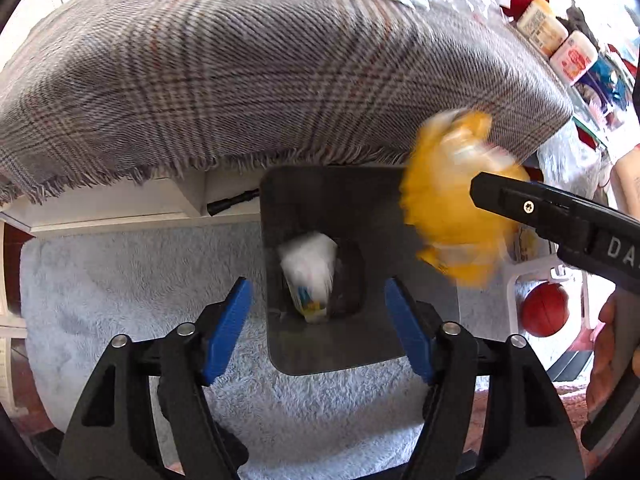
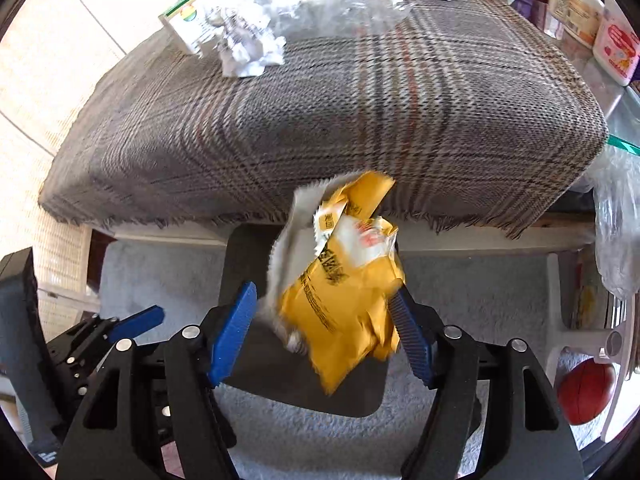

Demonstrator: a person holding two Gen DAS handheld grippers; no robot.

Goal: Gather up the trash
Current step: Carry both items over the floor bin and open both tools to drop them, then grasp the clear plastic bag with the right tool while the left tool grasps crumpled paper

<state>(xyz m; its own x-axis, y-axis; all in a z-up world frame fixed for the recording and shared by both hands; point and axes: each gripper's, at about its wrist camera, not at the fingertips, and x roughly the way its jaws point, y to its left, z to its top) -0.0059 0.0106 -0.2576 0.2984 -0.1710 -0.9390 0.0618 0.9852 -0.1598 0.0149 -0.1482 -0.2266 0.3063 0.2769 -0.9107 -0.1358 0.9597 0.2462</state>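
Note:
A dark grey bin [image 1: 344, 344] stands on the pale rug below the table edge, with a white crumpled wrapper [image 1: 310, 272] inside. My left gripper [image 1: 318, 328] is open and empty above the bin. My right gripper [image 2: 324, 332] is open; a yellow snack wrapper [image 2: 340, 300] sits blurred between its wide jaws, over the bin [image 2: 248, 264]. The same wrapper [image 1: 452, 208] shows in the left wrist view at the bin's right rim. Crumpled paper [image 2: 248, 44] and clear plastic [image 2: 352, 4] lie on the plaid-covered table [image 2: 320, 112].
Bottles [image 2: 616, 44] stand at the table's right end. A red ball [image 1: 546, 310] sits in a white frame on the floor at right. A plastic bag [image 2: 616, 216] hangs off the table's right side. The left gripper [image 2: 132, 324] shows at the left of the right wrist view.

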